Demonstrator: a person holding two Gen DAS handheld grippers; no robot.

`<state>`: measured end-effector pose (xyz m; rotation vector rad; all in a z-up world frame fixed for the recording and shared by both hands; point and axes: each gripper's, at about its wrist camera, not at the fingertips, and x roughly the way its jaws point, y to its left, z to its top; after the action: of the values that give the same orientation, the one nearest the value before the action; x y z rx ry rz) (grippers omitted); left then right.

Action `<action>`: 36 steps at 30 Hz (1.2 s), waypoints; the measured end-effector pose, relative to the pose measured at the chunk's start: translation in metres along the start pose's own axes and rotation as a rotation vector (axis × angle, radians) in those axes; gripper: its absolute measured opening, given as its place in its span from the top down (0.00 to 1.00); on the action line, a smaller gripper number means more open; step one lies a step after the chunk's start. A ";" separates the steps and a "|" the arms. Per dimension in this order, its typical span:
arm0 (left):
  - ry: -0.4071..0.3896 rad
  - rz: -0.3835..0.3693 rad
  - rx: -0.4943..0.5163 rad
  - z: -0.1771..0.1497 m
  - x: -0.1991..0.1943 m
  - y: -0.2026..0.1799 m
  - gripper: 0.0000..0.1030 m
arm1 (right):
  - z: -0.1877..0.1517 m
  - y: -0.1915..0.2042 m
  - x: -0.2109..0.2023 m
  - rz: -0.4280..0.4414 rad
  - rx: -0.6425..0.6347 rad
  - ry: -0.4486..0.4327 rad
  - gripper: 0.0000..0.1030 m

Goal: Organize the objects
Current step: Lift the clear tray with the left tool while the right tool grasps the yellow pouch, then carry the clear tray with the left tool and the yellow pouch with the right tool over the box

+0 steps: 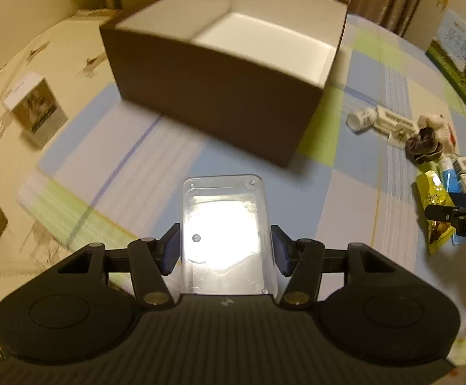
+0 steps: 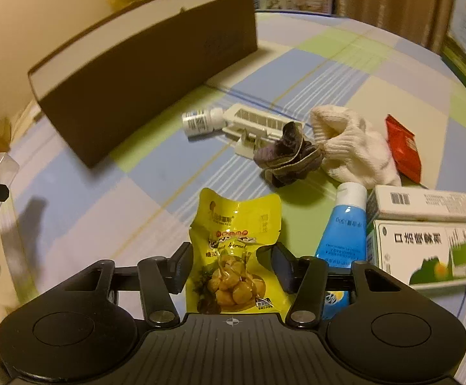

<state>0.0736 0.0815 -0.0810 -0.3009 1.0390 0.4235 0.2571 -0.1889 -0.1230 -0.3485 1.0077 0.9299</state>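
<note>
Clear plastic fills my left gripper (image 1: 225,250): its jaws pinch a case (image 1: 224,234) by both long sides, held above the bench (image 1: 155,160) just short of the box (image 1: 220,73), which stands open towards the far edge with a white inside. My right gripper (image 2: 231,266) has its jaws spread around a yellow pouch (image 2: 236,250) that lies flat on the checked cloth; I cannot tell whether the pads touch it. Just right of the pouch lie a blue tube (image 2: 343,234) and two cartons (image 2: 425,240), stacked towards the right edge. Beyond them, nearer the middle, lie a dark sock (image 2: 289,157), a white sock (image 2: 351,147), a red packet (image 2: 403,147), a small bottle (image 2: 200,122) and a white clip (image 2: 258,125), close together.
</note>
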 end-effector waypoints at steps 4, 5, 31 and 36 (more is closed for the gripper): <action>-0.028 -0.024 0.045 0.027 -0.011 0.019 0.49 | 0.010 0.013 -0.010 -0.011 0.073 -0.017 0.58; -0.038 -0.029 0.056 0.034 -0.014 0.025 0.49 | 0.013 0.017 -0.013 -0.016 0.085 -0.024 0.61; -0.141 -0.192 0.237 0.154 -0.009 0.066 0.49 | 0.001 0.024 0.013 -0.073 0.586 -0.054 0.37; -0.138 -0.209 0.256 0.159 -0.006 0.065 0.49 | 0.011 0.041 0.033 -0.172 0.554 -0.033 0.37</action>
<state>0.1619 0.2063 -0.0020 -0.1468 0.9038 0.1189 0.2377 -0.1413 -0.1390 0.0462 1.1394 0.4709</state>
